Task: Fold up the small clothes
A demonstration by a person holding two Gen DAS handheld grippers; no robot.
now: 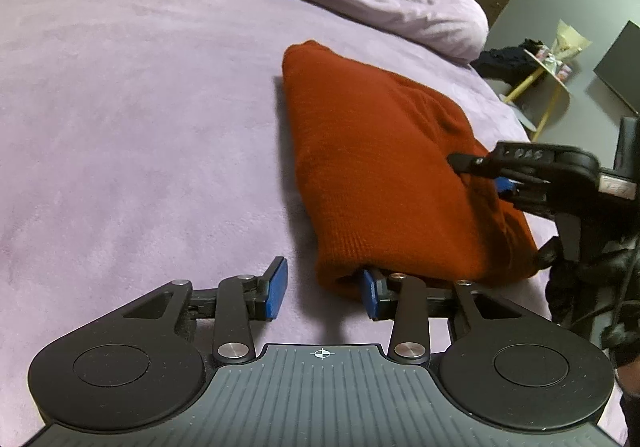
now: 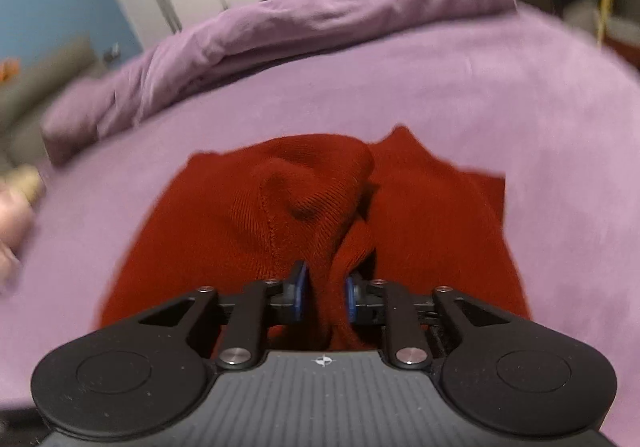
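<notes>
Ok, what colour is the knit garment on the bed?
Rust red, a plain ribbed knit garment with no pattern. The left wrist view shows it sharpest, lying on the lilac bed cover.

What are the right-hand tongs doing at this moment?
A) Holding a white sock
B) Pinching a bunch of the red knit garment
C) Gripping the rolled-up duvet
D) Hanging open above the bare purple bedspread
B: in the right wrist view, the right tongs have their blue pads closed on a gathered fold of the red knit garment, which lies on the purple bedspread.
</notes>
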